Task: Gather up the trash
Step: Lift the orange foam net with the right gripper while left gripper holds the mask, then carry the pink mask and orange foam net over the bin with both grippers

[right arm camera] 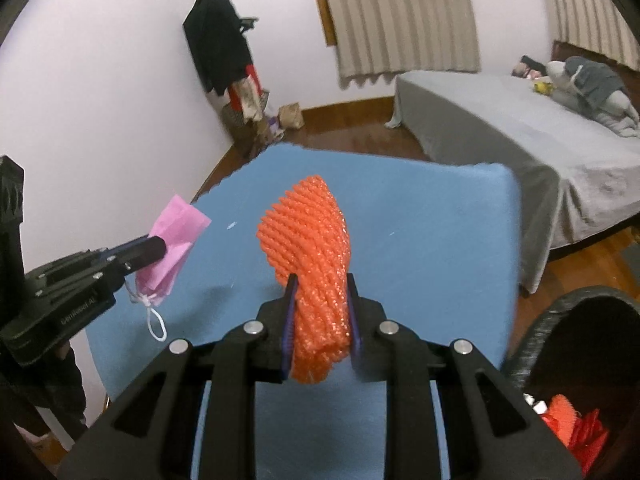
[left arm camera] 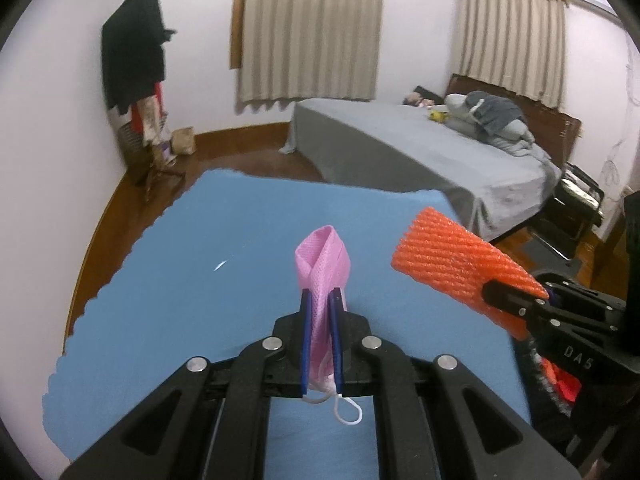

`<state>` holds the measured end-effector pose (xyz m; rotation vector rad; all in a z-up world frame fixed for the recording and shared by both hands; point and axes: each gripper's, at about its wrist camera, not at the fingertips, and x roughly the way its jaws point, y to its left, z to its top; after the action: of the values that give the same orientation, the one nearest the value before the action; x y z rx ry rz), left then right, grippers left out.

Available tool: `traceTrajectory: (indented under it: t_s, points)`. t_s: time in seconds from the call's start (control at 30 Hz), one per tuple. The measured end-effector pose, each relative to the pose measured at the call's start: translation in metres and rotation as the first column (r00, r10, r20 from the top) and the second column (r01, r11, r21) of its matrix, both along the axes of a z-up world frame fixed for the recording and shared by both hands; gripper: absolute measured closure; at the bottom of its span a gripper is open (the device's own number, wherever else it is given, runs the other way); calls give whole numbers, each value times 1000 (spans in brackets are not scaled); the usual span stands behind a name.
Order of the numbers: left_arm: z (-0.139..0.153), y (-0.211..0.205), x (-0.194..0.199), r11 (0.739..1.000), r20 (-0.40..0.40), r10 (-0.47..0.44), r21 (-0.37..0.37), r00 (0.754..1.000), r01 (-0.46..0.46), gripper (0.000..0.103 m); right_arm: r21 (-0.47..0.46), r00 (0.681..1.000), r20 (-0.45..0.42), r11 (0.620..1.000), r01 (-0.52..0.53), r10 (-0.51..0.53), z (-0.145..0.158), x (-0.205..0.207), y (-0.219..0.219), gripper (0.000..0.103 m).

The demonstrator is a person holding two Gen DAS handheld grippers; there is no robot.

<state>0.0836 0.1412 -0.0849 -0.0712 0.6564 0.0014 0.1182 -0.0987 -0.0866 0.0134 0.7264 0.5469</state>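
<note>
My left gripper (left arm camera: 320, 300) is shut on a folded pink face mask (left arm camera: 322, 264) and holds it above the blue table (left arm camera: 180, 280); its white ear loop hangs below. The mask also shows in the right wrist view (right arm camera: 176, 240). My right gripper (right arm camera: 322, 284) is shut on an orange foam net sleeve (right arm camera: 308, 232), held above the table near its right side. The sleeve also shows in the left wrist view (left arm camera: 452, 260). A dark trash bin (right arm camera: 576, 360) stands at the table's right edge with orange and red scraps (right arm camera: 568, 424) inside.
A grey bed (left arm camera: 420, 152) stands beyond the table to the right. A coat rack with dark clothes (left arm camera: 136, 64) stands in the far left corner. A small white speck (left arm camera: 220, 266) lies on the table. The floor is wood.
</note>
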Motion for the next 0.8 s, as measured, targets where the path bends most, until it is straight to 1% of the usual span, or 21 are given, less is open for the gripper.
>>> traceTrajectory:
  t_s: [0.1,0.33,0.5,0.8]
  points:
    - [11,-15,2,999,19,-32,-2,999,33,94,16,999,27,999,34,-35,16,-4,-19,82]
    - [36,-50,9,993,66,-115,-3,991,115,94,48,992,63,993,103,-106,43,-13,-57,82]
    - [47,-74,11,985,92,-169,-1,981,170,94,56,985,86,988,145,-149,53,-16,-77,82]
    - [58,-114,11,964,128,-265,-4,956,267,94,44,965,120,973,229,-232,60,-27,-120,82]
